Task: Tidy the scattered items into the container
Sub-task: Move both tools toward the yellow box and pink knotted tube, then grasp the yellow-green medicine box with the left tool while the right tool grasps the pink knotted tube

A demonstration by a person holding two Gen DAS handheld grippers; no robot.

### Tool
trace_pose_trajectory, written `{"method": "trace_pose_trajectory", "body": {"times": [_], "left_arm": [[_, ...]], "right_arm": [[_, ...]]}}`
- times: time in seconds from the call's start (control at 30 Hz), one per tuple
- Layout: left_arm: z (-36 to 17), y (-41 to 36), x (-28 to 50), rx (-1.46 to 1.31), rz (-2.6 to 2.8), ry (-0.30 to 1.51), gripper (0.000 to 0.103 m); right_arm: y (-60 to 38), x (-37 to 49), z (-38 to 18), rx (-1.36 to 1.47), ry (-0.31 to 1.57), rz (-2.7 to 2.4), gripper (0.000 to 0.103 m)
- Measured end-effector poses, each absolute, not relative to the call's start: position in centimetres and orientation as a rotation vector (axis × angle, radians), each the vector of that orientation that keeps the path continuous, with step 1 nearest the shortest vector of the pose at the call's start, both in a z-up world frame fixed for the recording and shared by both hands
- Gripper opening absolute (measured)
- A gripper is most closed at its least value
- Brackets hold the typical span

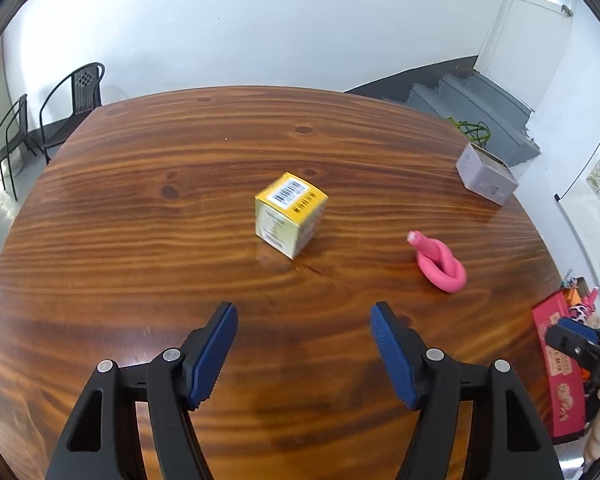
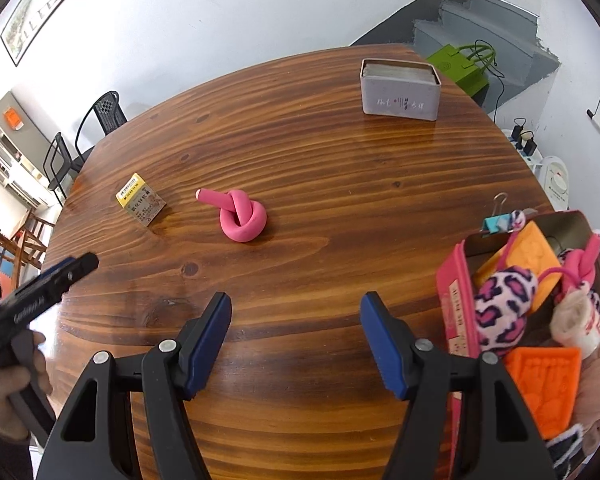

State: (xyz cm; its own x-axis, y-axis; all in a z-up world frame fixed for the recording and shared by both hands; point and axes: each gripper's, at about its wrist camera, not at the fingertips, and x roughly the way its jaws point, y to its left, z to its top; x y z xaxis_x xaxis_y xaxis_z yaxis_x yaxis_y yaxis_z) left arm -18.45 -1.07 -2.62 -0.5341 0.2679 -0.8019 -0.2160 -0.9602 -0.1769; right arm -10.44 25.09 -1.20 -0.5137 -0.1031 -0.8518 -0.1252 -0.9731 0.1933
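A small yellow box point(image 1: 291, 213) stands on the wooden table, straight ahead of my open, empty left gripper point(image 1: 304, 312). It also shows in the right wrist view point(image 2: 141, 204) at the left. A knotted pink foam roller point(image 1: 440, 264) lies to its right, and in the right wrist view point(image 2: 241, 216) it is ahead of my open, empty right gripper point(image 2: 296, 304). The pink container point(image 2: 456, 304) at the right holds several soft items. The left gripper shows at the left edge point(image 2: 56, 276).
A grey tin point(image 2: 400, 88) stands at the far side of the table. A teal binder clip point(image 2: 496, 222) lies just behind the container. Black chairs point(image 1: 76, 100) stand beyond the table's far left edge. A green bag point(image 2: 460, 66) sits behind the tin.
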Motion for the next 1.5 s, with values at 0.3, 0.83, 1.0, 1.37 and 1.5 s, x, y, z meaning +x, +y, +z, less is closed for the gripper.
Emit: {"method": "trace_pose_trajectory", "body": {"times": [0.3, 0.83, 1.0, 1.37, 1.5], "left_arm": [[-5.1, -0.7, -23.9, -1.325, 2.456, 0.050, 0.070], [-7.9, 0.2, -29.0, -1.323, 2.348, 0.056, 0.070], [-8.1, 0.3, -28.8, -1.321, 2.333, 0.051, 0.053], [-5.7, -0.6, -26.6, -1.266, 2.395, 0.004, 0.052], [-4.8, -1.1, -25.6, -1.259, 2.403, -0.014, 0.052]], "right_arm": [[23.9, -11.5, -3.0, -1.583, 0.373, 2.639, 0.071], [22.2, -13.5, -4.6, -1.632, 0.325, 2.618, 0.071], [21.8, -14.6, -4.7, -1.628, 0.328, 2.636, 0.071], [20.2, -19.8, -4.6, -1.591, 0.227, 2.724, 0.071], [19.5, -21.8, -5.5, -1.605, 0.139, 2.727, 0.071]]}}
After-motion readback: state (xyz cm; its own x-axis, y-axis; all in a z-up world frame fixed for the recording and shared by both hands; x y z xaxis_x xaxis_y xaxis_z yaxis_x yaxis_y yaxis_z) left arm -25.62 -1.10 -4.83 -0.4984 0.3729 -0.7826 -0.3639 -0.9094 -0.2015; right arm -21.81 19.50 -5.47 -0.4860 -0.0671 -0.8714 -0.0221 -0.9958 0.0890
